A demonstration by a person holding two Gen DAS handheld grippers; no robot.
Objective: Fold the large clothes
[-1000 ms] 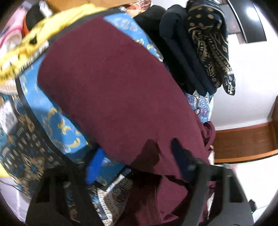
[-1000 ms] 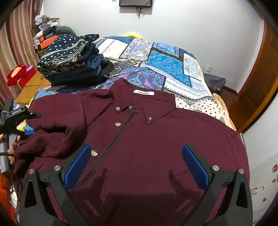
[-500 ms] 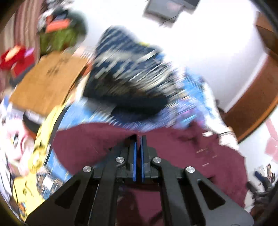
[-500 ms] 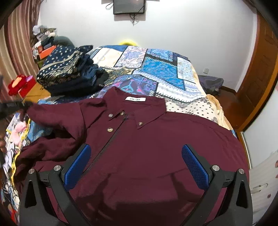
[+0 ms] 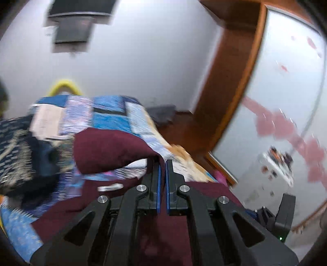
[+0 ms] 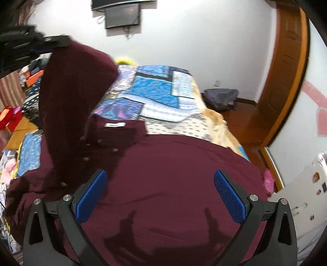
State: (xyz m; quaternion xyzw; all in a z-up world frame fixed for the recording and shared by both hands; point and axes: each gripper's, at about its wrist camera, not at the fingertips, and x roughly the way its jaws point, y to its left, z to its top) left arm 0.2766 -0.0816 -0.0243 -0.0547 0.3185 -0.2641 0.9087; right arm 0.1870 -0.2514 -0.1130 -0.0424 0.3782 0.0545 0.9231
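Observation:
A maroon button-up shirt point(image 6: 173, 169) lies front up on the patterned bedspread point(image 6: 155, 92), collar towards the far wall. My left gripper point(image 5: 162, 163) is shut on the shirt's left sleeve point(image 5: 110, 149) and holds it lifted over the shirt. In the right wrist view that sleeve point(image 6: 75, 90) hangs raised from the left gripper point(image 6: 59, 42) at the upper left. My right gripper point(image 6: 160, 185) is open and empty, low over the shirt's body. It also shows in the left wrist view point(image 5: 273, 221) at the lower right.
A stack of folded dark patterned clothes point(image 5: 18, 155) sits on the bed's left side. A dark bag point(image 6: 221, 98) lies on the wooden floor by the wall. A wooden door frame point(image 6: 286, 67) stands at the right. A screen point(image 6: 122, 17) hangs on the far wall.
My left gripper shut on the sleeve, then lifted it up and swung it right over the shirt. My right gripper stayed open and shifted slightly over the shirt body.

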